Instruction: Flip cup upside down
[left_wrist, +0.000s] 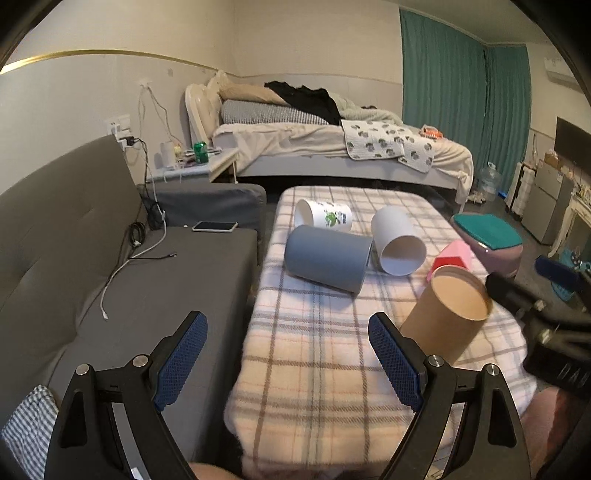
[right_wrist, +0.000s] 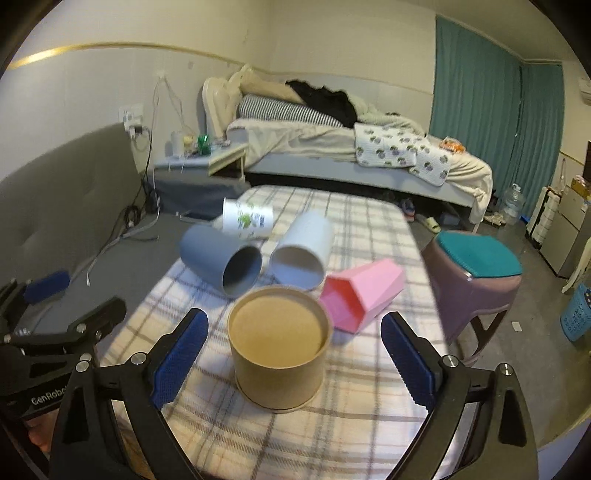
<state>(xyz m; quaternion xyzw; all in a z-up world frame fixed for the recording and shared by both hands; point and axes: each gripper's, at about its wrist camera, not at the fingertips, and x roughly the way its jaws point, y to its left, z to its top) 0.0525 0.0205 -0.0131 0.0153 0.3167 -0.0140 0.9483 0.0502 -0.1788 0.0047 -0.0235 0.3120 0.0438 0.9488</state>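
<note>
A brown cardboard cup (right_wrist: 279, 347) stands bottom up on the plaid-covered table (right_wrist: 369, 387), between and just ahead of my open right gripper (right_wrist: 294, 325); the pads do not touch it. In the left wrist view the brown cup (left_wrist: 448, 314) sits right of my open, empty left gripper (left_wrist: 288, 325), which hovers over the table's left edge. A grey cup (right_wrist: 221, 258), a white cup (right_wrist: 301, 251), a printed white cup (right_wrist: 247, 219) and a pink cup (right_wrist: 364, 291) lie on their sides behind it.
A grey sofa (left_wrist: 110, 277) with a phone (left_wrist: 214, 226) and cables lies left of the table. A purple stool with a teal cushion (right_wrist: 476, 273) stands right. A bed (left_wrist: 332, 144) runs along the back wall.
</note>
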